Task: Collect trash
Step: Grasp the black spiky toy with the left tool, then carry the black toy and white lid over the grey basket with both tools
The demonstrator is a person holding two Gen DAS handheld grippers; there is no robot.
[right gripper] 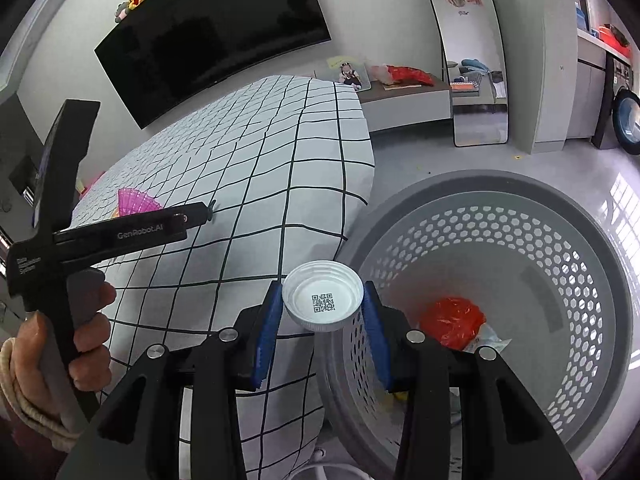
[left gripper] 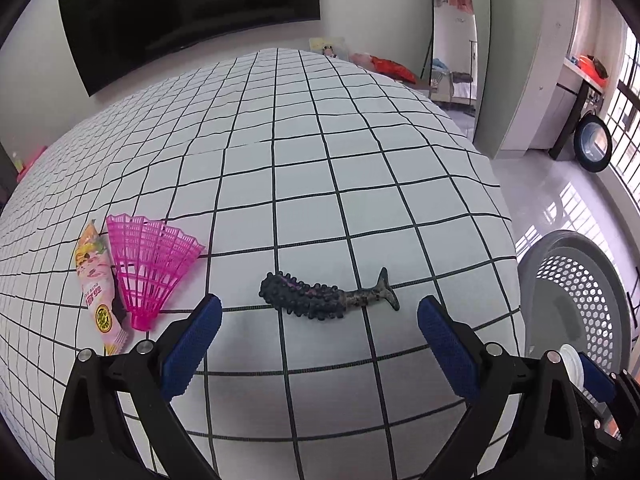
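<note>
My left gripper (left gripper: 319,312) is open above the grid-patterned table (left gripper: 304,184), its blue pads on either side of a dark knobbly fish-tailed toy (left gripper: 320,295). A pink plastic shuttlecock skirt (left gripper: 150,268) and a snack wrapper (left gripper: 98,288) lie to its left. My right gripper (right gripper: 323,312) is shut on a white bottle cap (right gripper: 323,300) with a QR code inside, held at the table's edge beside the rim of the grey perforated basket (right gripper: 520,216). The basket holds red plastic trash (right gripper: 452,318) and a crumpled wrapper.
The basket (left gripper: 576,280) stands on the floor at the table's right side. A black TV (left gripper: 180,12) hangs on the far wall. A low bench with red bags (right gripper: 404,76) and a mirror stand behind. The left gripper's body (right gripper: 120,236) crosses the right wrist view.
</note>
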